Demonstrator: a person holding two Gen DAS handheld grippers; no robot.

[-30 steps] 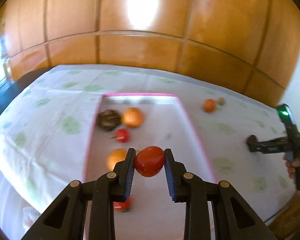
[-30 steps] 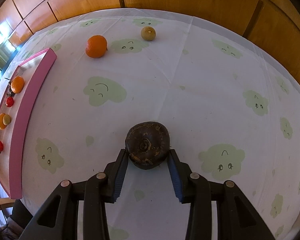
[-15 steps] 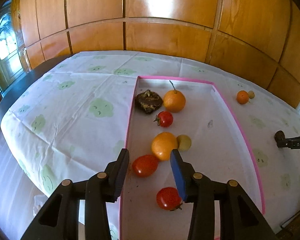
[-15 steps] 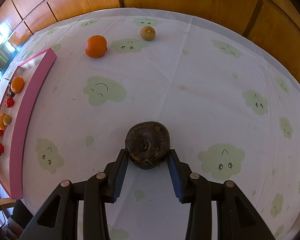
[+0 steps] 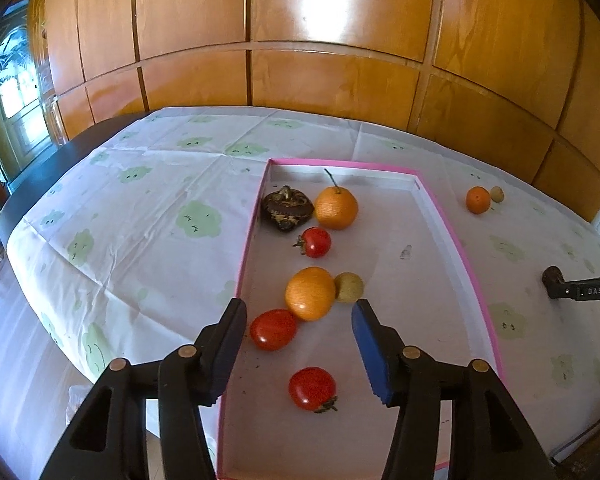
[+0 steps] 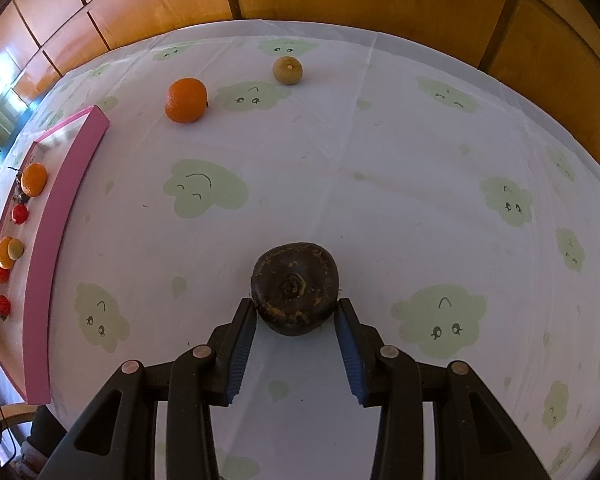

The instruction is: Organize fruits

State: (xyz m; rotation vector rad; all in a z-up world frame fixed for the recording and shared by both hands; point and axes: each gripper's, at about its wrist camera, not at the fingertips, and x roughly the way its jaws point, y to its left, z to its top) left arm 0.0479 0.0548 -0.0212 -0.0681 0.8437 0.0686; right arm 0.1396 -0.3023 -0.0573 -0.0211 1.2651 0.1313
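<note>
Seven fruits inside shallow pink-rimmed white tray [image 5: 440,216], left claw [image 5: 298,332] opening empty above it; right claw [image 6: 296,320] pinching dark wrinkled round fruit [image 6: 295,287] outside, round orange tangerine [image 6: 185,100] beyond.

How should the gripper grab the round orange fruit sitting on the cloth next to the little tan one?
Probably from above, closing on the widest middle of the round orange fruit. Set the pads on its near and far sides, since the small tan fruit and the pink-edged tray lie off its other sides.
</note>
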